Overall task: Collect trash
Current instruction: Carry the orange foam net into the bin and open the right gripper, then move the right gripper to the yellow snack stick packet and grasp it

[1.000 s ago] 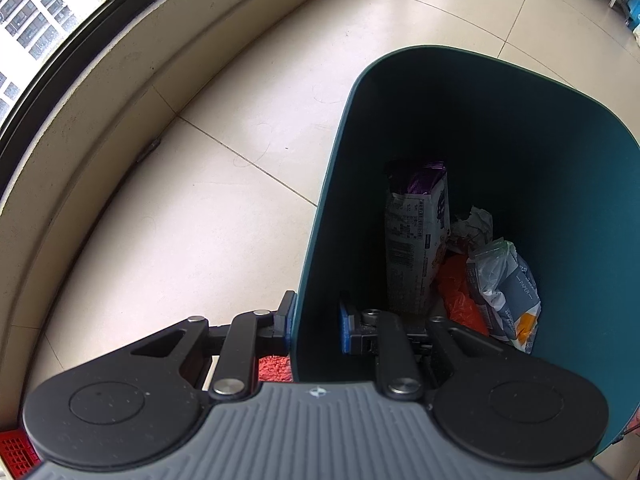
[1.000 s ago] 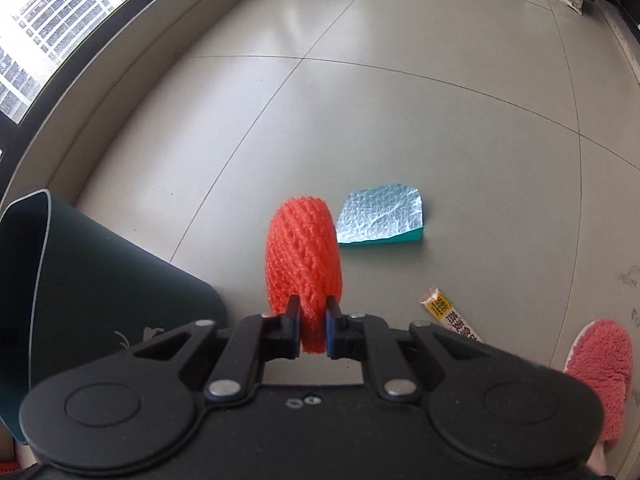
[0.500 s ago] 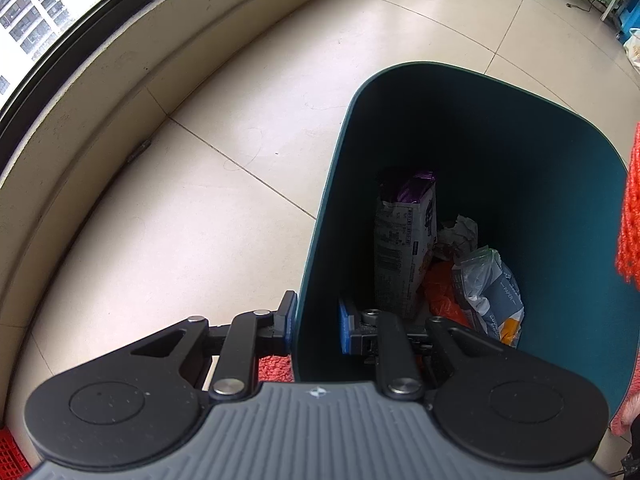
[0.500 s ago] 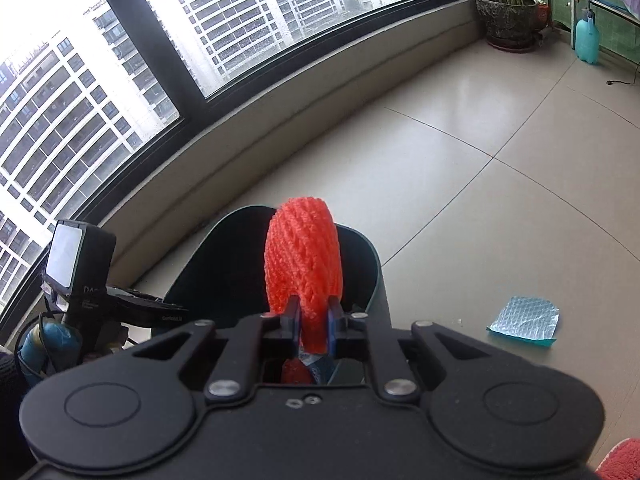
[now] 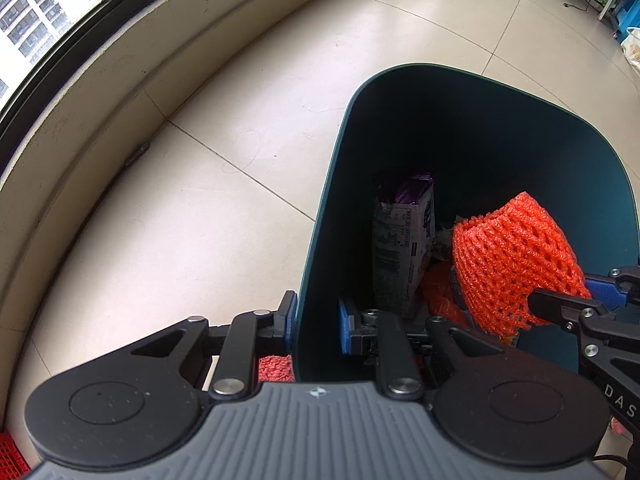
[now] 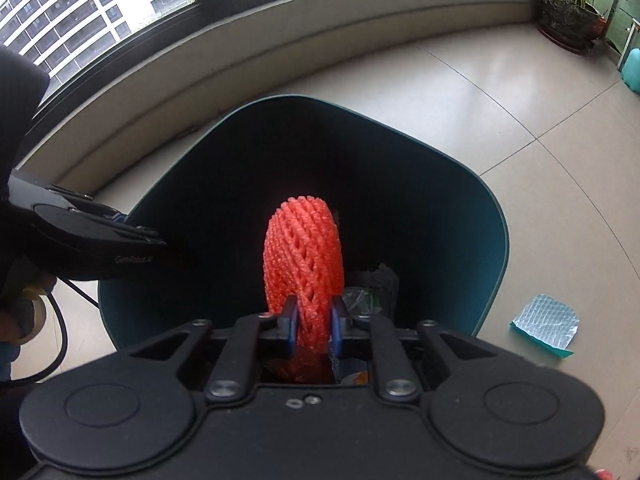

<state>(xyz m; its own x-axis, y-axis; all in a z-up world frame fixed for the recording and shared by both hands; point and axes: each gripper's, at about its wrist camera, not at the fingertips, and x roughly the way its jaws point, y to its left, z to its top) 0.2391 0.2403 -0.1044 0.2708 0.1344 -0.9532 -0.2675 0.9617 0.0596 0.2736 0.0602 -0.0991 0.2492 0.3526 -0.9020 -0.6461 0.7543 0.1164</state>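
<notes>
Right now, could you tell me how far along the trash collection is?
Partly done. Several wrappers, including a purple-topped packet, already lie in the teal bin, whose wall the left gripper clamps. In hand: the right gripper holds the orange foam net over the bin's opening, not yet released. Left: dropping it, then fetching the silver-and-teal wrapper on the floor.

The orange foam net (image 6: pixel 304 264) blocks our right-wrist view of the bin's (image 6: pixel 492 216) bottom; its lower end vanishes behind the right gripper (image 6: pixel 314 322). In the left-wrist view, the net (image 5: pixel 516 256) covers the wrappers on the right. The print on the purple packet (image 5: pixel 404 240) is too small to read.
</notes>
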